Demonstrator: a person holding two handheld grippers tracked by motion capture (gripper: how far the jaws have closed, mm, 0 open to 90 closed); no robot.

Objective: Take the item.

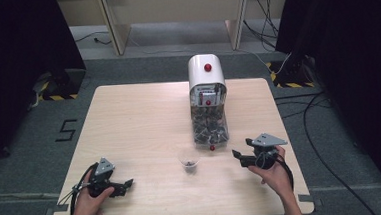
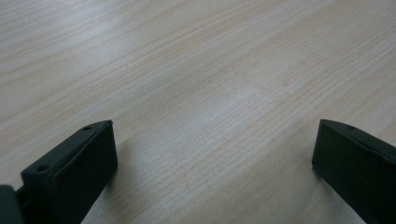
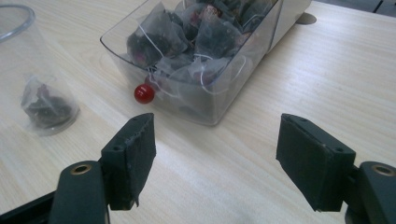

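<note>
Wooden table (image 1: 144,120) is seen bare across most of its top. A white dispenser (image 1: 206,72) stands at the far middle, with its clear drawer (image 3: 140,60) pulled out toward the person and packed with tea bags (image 3: 187,32). A red knob (image 3: 144,93) sits on the drawer front. A clear cup (image 1: 189,160) is placed just in front of the drawer, apart from it, with one tea bag (image 3: 44,105) already lying in its bottom.

Right gripper (image 3: 217,149) is held low over the table just short of the drawer, jaws spread wide, nothing between them. Left gripper (image 2: 212,154) is rested near the table's near left, well apart from the cup, jaws also spread wide and empty.

Step judged: one bag is in the cup, and the drawer is likely to be shut or picked from again. The next move calls for the right gripper to be lined up on the red knob or the drawer front.
</note>
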